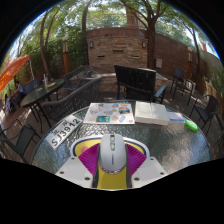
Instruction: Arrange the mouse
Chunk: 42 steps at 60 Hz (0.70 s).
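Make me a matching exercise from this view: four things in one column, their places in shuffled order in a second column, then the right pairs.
Things:
1. mouse
2. licence plate
3. white box
4. green object

Places:
A. at the table's far right, past the white box
B. between the gripper's fingers
C. ahead and to the left of the fingers, beside the colourful booklet
D. ahead and to the right of the fingers, right of the booklet

Pairs: 1-B, 2-C, 3-D, 4-A

mouse (112, 153) white/grey | tool (112, 172) pads magenta | far mouse (191, 125) green
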Available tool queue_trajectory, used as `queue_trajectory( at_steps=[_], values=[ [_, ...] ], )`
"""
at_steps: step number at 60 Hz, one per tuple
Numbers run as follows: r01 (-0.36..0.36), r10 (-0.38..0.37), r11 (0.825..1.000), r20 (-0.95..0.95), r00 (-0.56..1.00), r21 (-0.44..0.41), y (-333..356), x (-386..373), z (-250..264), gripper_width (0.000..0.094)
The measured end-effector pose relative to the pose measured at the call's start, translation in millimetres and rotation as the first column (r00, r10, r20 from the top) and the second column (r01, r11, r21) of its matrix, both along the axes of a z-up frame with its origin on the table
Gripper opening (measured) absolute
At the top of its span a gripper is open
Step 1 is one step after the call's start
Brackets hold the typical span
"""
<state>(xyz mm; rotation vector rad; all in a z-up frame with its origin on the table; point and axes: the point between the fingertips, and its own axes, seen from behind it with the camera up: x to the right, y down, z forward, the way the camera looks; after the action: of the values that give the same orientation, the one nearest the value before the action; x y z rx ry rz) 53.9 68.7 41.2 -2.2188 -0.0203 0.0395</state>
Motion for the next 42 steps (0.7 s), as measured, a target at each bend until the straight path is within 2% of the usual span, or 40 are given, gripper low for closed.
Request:
queue_trajectory(
  at_steps=[6,12,14,17,18,21,25,31,42],
  values=[
    [-0.009,0.007,0.997,-0.019,1.0,-0.081,1,-3,-40,0.044],
    [-0.017,0.015,0.993,-0.02,1.0,-0.121,-5,-5,-50,0.0519],
    [-0.015,0.014,0.994,-0.012,1.0,-0.107,-7,-4,-44,0.0596],
    [-0.027,0.027,0.995,0.001,1.0,-0.095,-11,-5,-31,0.0847],
    [-0.028,0.029,0.996,0.007,1.0,-0.089,-14,-4,-26,0.0862],
    [-0.028,0.029,0.998,0.019,0.999,-0.062,-21,-5,-7,0.0824],
    [-0.023,0.024,0.999,0.025,0.999,-0.034,-34,-6,29,0.0869],
    [-0.029,0.029,1.0,0.042,0.999,0.01,-66,-13,81,0.0862],
    [0.011,-0.016,0.997,0.067,0.998,0.077,-143,-20,154,0.086]
  ],
)
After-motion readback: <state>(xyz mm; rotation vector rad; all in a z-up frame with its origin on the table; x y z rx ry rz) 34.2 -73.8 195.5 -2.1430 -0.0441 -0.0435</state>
